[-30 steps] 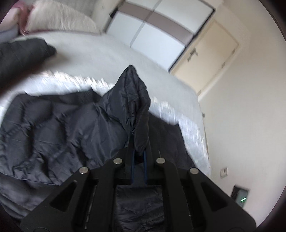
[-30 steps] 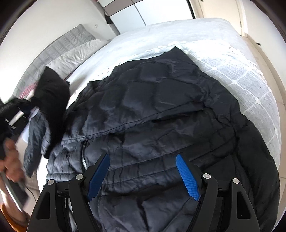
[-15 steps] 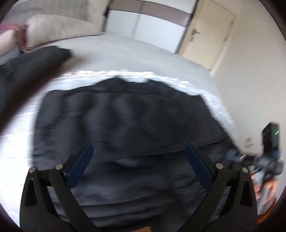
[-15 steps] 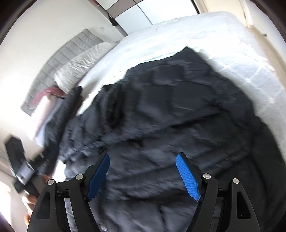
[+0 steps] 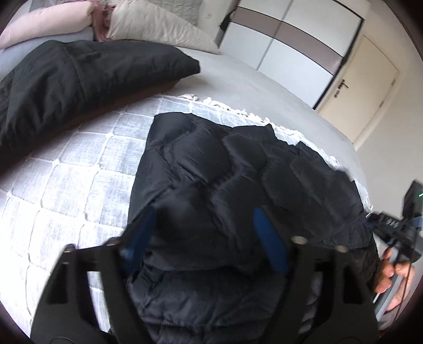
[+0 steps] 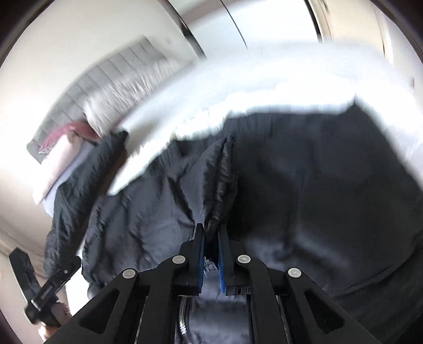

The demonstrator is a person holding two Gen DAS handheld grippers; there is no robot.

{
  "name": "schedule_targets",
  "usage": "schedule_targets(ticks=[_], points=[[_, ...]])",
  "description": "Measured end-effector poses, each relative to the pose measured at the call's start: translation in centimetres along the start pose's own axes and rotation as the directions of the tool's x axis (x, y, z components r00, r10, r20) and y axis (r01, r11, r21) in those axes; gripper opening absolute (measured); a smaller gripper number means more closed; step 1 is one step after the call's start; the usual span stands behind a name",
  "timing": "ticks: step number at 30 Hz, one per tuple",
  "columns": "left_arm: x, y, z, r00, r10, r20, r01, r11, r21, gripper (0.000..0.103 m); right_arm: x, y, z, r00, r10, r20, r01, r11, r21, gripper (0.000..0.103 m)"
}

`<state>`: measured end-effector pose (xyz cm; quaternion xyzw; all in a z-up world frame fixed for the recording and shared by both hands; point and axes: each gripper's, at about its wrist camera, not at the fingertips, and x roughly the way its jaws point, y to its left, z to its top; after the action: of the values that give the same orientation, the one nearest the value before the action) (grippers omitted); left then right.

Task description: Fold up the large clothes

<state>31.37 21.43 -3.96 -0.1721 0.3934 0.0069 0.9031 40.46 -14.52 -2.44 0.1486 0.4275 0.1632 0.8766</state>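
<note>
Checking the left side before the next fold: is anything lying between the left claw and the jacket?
Nothing visible. The left claw hangs directly over the black puffer jacket, its jaws closing with a padded bulge between them. The other dark garment lies apart, toward the pillows.

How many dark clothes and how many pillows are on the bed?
Dark clothes: 2, the puffy jacket in front and another dark garment further back.
Pillows: 2, a cream pillow and a pink pillow.
Total: 4
</note>
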Motion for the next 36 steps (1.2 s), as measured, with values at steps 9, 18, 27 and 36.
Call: schedule_targets(ticks=[9, 18, 27, 36], points=[[3.1, 0.5, -2.6, 0.993, 0.038, -0.111, -0.036, 0.999, 0.021, 0.045, 3.8, -1.8, -2.7, 0.979, -0.169, -0.112, 0.159, 0.983, -0.095, 0.016], [-5.0, -3.7, -5.1, 0.984, 0.152, -0.096, -0.14, 0.983, 0.121, 0.096, -5.4, -0.3, -4.8, 0.976, -0.213, -0.036, 0.204, 0.965, -0.167, 0.075], [-12.6, -5.7, -10.7, 0.972, 0.221, -0.081, -0.204, 0.962, 0.184, 0.096, -15.7, -1.5, -10.3, 0.961, -0.275, -0.004, 0.267, 0.935, -0.234, 0.088], [-15.7, -4.4, -16.6, 0.967, 0.249, -0.054, -0.235, 0.954, 0.188, 0.096, -19.9, -6.1, -16.7, 0.964, -0.266, -0.005, 0.26, 0.946, -0.194, 0.089]])
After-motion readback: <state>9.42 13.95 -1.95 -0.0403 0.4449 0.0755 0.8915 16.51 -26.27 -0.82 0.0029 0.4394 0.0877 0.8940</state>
